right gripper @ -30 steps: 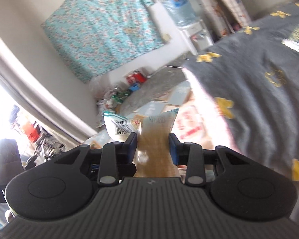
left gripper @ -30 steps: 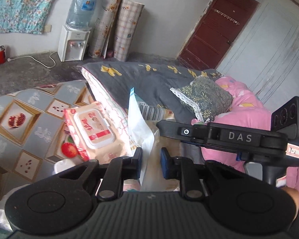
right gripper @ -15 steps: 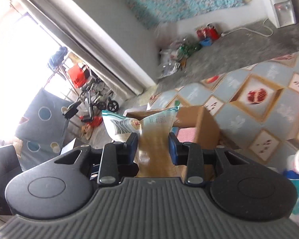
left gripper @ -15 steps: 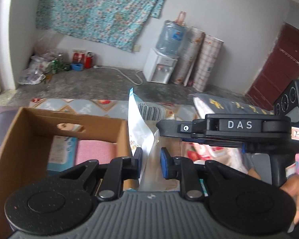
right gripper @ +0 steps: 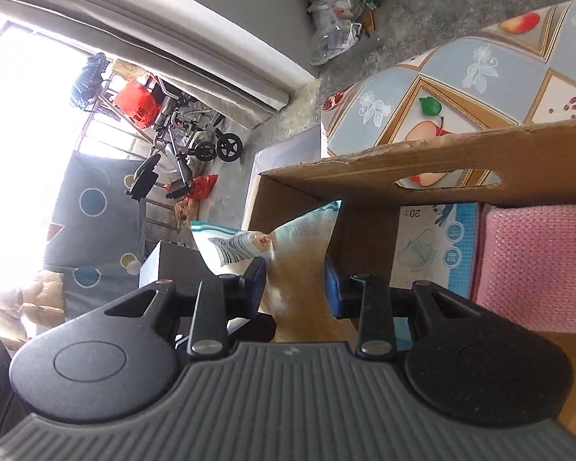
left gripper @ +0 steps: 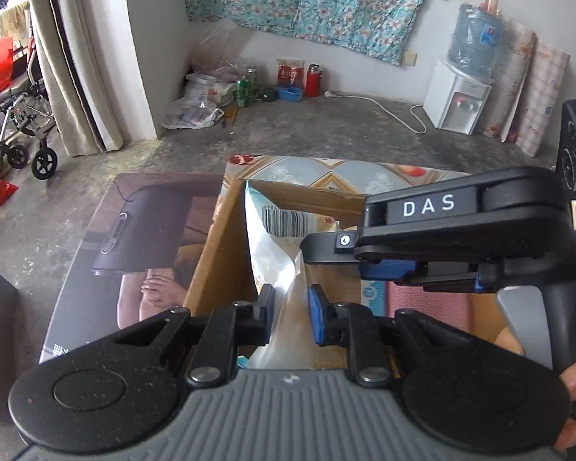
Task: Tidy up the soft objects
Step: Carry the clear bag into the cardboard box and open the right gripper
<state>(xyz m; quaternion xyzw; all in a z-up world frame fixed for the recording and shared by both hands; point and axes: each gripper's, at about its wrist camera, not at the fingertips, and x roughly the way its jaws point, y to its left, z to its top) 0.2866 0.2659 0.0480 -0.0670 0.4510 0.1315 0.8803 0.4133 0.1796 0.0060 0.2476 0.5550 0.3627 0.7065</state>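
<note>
Both grippers hold one soft plastic bag [left gripper: 276, 253], white and teal with a barcode, over an open cardboard box [left gripper: 211, 253]. My left gripper [left gripper: 290, 313] is shut on the bag's lower part. My right gripper [right gripper: 295, 288] is shut on the same bag [right gripper: 288, 253] and also shows in the left wrist view [left gripper: 434, 226] at the right. Inside the box [right gripper: 422, 161] lie a pink knitted cloth [right gripper: 537, 257] and a blue and white pack [right gripper: 437, 249].
The box stands on a table with a patterned fruit cloth [right gripper: 460, 77]. A dark glossy box [left gripper: 134, 238] lies left of it. On the floor are a water dispenser [left gripper: 460, 96], bags and cans [left gripper: 219, 92], and a wheelchair [left gripper: 15, 115].
Both grippers swung left with the bag, away from the bed and wipes pack, and now hold it over the cardboard box, lower and closer to its inside.
</note>
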